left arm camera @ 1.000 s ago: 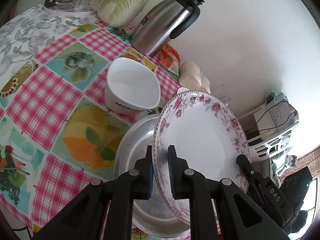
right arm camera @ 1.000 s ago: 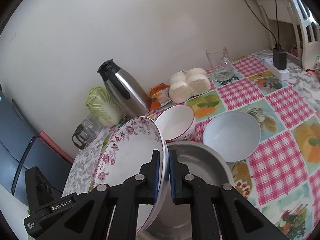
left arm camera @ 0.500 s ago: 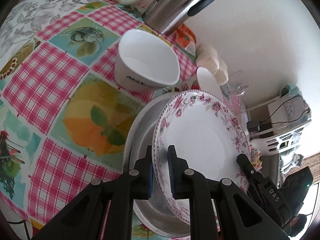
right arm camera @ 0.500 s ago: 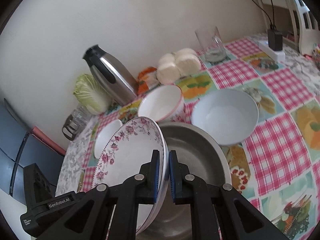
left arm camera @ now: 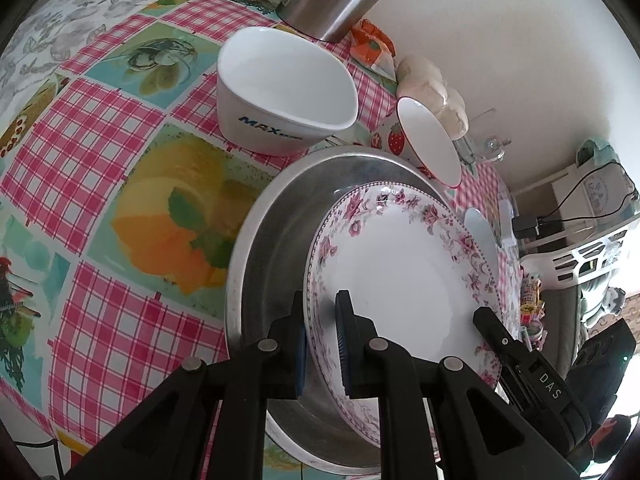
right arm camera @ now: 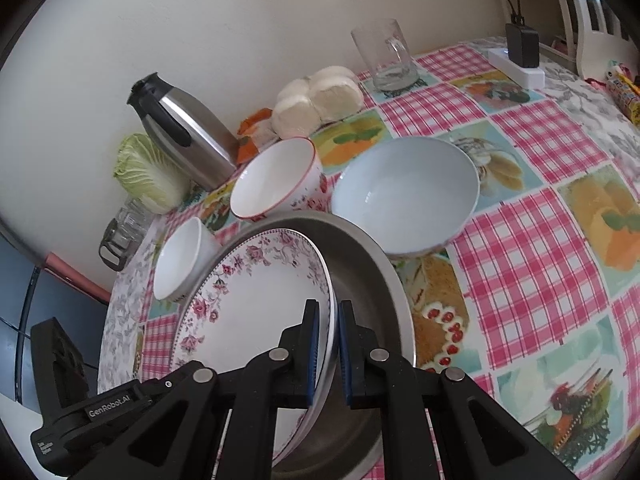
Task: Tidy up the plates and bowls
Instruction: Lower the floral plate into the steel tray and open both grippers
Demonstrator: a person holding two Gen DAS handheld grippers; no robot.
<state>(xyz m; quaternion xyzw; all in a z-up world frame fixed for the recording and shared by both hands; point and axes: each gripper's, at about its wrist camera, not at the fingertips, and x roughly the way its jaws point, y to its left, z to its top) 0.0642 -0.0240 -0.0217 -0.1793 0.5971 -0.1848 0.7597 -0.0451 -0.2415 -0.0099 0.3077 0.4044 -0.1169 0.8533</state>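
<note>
At the lower centre of both wrist views, the left gripper (left arm camera: 322, 332) and right gripper (right arm camera: 329, 340) each clamp opposite rims of a floral plate (left arm camera: 400, 276), held tilted inside a steel basin (left arm camera: 280, 216) on the checked surface (left arm camera: 100, 140).

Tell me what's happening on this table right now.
A person with two handheld grippers holds one floral plate by opposite rims: the left gripper and right gripper are both shut on it. The plate is tilted over a metal pan. Three bowls stand around the pan on the checked tablecloth, untouched.
</note>
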